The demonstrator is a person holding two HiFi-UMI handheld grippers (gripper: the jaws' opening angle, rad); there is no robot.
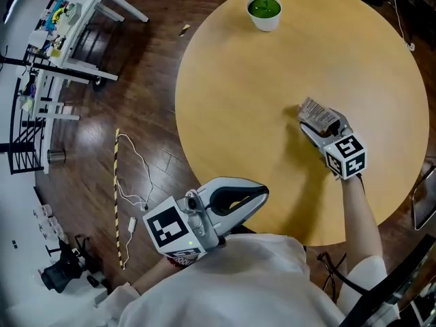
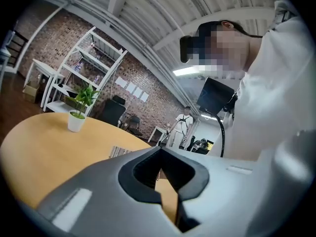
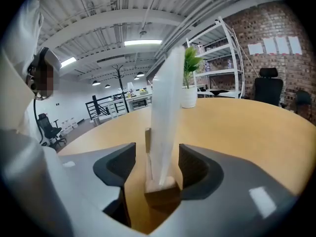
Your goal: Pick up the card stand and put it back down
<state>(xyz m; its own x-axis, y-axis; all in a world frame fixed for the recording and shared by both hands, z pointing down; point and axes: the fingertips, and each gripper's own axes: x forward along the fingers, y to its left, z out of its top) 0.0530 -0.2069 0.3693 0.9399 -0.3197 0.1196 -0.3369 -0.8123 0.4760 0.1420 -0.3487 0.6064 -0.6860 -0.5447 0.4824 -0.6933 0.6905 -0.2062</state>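
Wooden table (image 3: 237, 127) | card stand (image 3: 163, 122) upright | right gripper (image 3: 157, 154) jaws parted around it

Bright ceiling strip lights (image 3: 142, 42) glare overhead; both gripper views bulge fisheye-style with dark vignetted corners.

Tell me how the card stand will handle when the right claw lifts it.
The card stand probably feels light: a thin sheet in a small wooden base. Tall over a narrow base, it may tip if nudged high. The upright sheet looks stiff, though it could flex.
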